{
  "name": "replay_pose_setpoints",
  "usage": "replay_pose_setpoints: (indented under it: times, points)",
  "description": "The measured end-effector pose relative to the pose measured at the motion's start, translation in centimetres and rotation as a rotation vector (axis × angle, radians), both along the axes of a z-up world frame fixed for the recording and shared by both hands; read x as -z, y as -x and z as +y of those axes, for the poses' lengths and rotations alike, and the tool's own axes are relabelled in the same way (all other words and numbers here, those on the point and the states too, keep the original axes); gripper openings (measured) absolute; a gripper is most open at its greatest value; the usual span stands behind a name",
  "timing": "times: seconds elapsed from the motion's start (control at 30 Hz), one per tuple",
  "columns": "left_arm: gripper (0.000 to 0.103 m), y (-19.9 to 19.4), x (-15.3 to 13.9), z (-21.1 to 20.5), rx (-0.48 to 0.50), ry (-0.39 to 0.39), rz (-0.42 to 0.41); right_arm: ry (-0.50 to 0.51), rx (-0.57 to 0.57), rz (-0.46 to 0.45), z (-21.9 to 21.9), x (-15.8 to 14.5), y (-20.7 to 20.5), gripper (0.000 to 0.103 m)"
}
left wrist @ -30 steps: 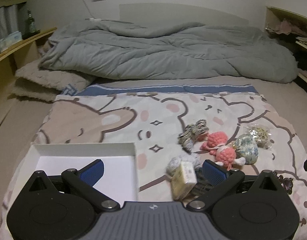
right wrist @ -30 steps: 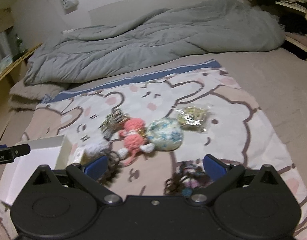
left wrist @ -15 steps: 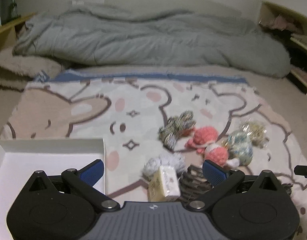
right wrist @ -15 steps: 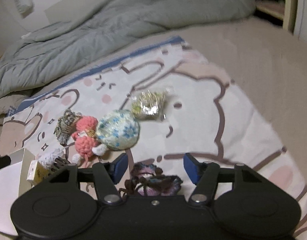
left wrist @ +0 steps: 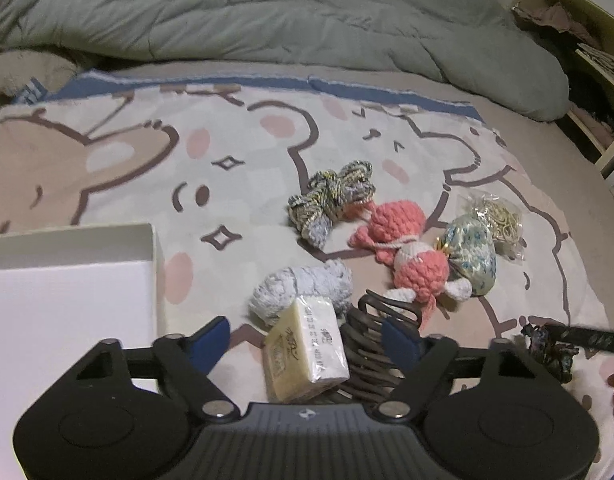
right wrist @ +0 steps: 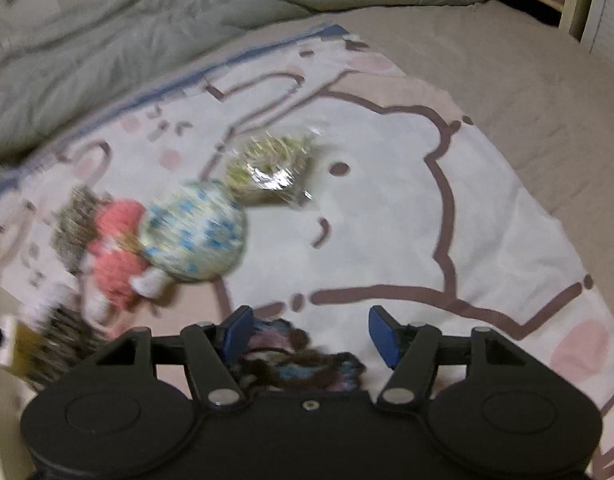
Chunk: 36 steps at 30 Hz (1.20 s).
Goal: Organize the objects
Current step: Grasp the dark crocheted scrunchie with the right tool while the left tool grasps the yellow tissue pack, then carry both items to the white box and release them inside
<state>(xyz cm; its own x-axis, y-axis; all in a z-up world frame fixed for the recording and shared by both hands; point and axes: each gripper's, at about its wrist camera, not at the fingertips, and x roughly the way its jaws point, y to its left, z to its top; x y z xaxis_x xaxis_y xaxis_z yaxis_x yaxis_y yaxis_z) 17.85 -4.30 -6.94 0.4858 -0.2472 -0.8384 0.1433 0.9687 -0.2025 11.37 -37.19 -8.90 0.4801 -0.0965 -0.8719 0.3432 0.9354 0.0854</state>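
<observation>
My left gripper [left wrist: 305, 336] is open, its jaws either side of a wrapped cream soap bar [left wrist: 305, 354] and a dark coiled hair claw [left wrist: 377, 344]. A white open box [left wrist: 71, 300] lies to the left. A pink crochet doll [left wrist: 407, 248], a floral pouch [left wrist: 473, 256], a braided rope knot [left wrist: 331, 200] and a grey-white fluffy scrunchie [left wrist: 303, 290] lie beyond. My right gripper [right wrist: 307, 332] is open around a dark multicoloured scrunchie [right wrist: 303, 360], not touching it. The right wrist view is blurred.
A cartoon bear blanket [left wrist: 235, 152] covers the bed. A grey duvet [left wrist: 267, 12] is bunched at the back. A clear bag of gold trinkets [right wrist: 273, 170] lies beyond the pouch. Wooden shelves [left wrist: 587, 40] stand at the right.
Both grippers have moved forward and lower over the items. The left now straddles the soap bar; the right jaws have opened wider around the dark scrunchie.
</observation>
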Motion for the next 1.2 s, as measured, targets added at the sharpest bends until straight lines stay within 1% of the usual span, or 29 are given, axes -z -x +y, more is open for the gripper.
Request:
replay_pose_setpoints:
  times: [0.07,0.1,0.13,0.17,0.23,0.33,0.4,0.47,0.5,0.53,0.57,0.6,0.63,0.67,0.7,0.73,0.77,0.83,0.87,0.93,0.97,1.03,1.1,1.2]
  points:
    - [0.075,-0.2,0.4,0.1,-0.004,0.038,0.016,0.009,-0.021,0.037,0.2,1.1,-0.2,0.067]
    - [0.072,-0.3,0.5,0.1,-0.006,0.050,0.020,0.007,-0.030,0.044,0.4,1.4,-0.2,0.071]
    - [0.067,-0.4,0.6,0.1,-0.005,0.061,0.026,-0.002,-0.035,0.051,0.3,1.6,-0.1,0.077]
    - [0.065,-0.4,0.7,0.0,-0.001,0.067,0.034,-0.017,-0.037,0.066,0.3,1.8,-0.1,0.079]
    - [0.060,-0.5,0.9,-0.1,0.008,0.048,0.046,-0.061,-0.041,0.090,0.1,2.1,0.2,0.080]
    - [0.058,-0.6,1.6,-0.5,0.026,0.007,0.058,-0.117,-0.040,0.090,-0.4,2.2,0.7,0.082]
    - [0.058,-0.6,2.0,-0.4,0.024,0.000,0.064,-0.150,-0.052,0.099,-0.6,2.2,1.1,0.082]
    - [0.055,-0.8,2.3,-0.2,0.018,-0.015,0.063,-0.176,-0.072,0.099,-0.6,2.1,1.4,0.082]
    - [0.051,-0.9,2.5,-0.1,0.014,-0.022,0.067,-0.188,-0.086,0.098,-0.6,2.0,1.6,0.082]
    - [0.045,-1.0,2.7,0.1,0.008,-0.027,0.073,-0.197,-0.098,0.099,-0.5,2.0,1.7,0.082]
    - [0.041,-1.1,2.8,0.2,0.003,-0.028,0.080,-0.206,-0.113,0.102,-0.4,2.0,1.8,0.082]
    - [0.032,-1.2,3.0,0.4,-0.002,-0.029,0.092,-0.215,-0.124,0.105,-0.3,2.1,1.9,0.082]
    - [0.027,-1.3,3.1,0.6,-0.008,-0.033,0.099,-0.226,-0.132,0.108,-0.2,2.2,2.0,0.082]
    - [0.027,-1.3,3.1,0.8,-0.004,-0.032,0.102,-0.240,-0.137,0.112,-0.1,2.3,2.0,0.081]
    - [0.027,-1.3,3.1,1.0,-0.005,-0.029,0.102,-0.256,-0.137,0.116,0.0,2.4,2.1,0.078]
    - [0.026,-1.3,3.0,1.1,-0.008,-0.027,0.102,-0.273,-0.137,0.119,0.0,2.4,2.1,0.071]
    - [0.026,-1.2,2.9,1.2,-0.011,-0.029,0.099,-0.295,-0.142,0.123,0.1,2.4,2.1,0.068]
    - [0.026,-0.9,2.4,1.5,-0.009,-0.031,0.079,-0.321,-0.161,0.124,0.5,2.2,2.2,0.058]
    - [0.026,-0.8,2.1,1.7,-0.008,-0.031,0.068,-0.316,-0.166,0.124,0.7,2.0,2.2,0.057]
    - [0.026,-0.6,1.4,2.1,-0.009,-0.022,0.049,-0.293,-0.176,0.116,1.0,1.5,2.3,0.048]
    - [0.026,-0.5,1.0,2.3,-0.008,-0.015,0.041,-0.286,-0.178,0.105,1.1,1.2,2.3,0.047]
    - [0.026,-0.1,0.0,2.8,-0.010,-0.009,0.015,-0.275,-0.172,0.082,1.3,0.5,2.3,0.043]
    - [0.026,0.3,-1.0,3.5,-0.017,0.001,-0.017,-0.264,-0.167,0.056,1.6,-0.3,2.3,0.042]
    - [0.026,1.0,-2.5,4.7,-0.035,0.015,-0.060,-0.279,-0.161,0.006,2.1,-1.6,2.2,0.042]
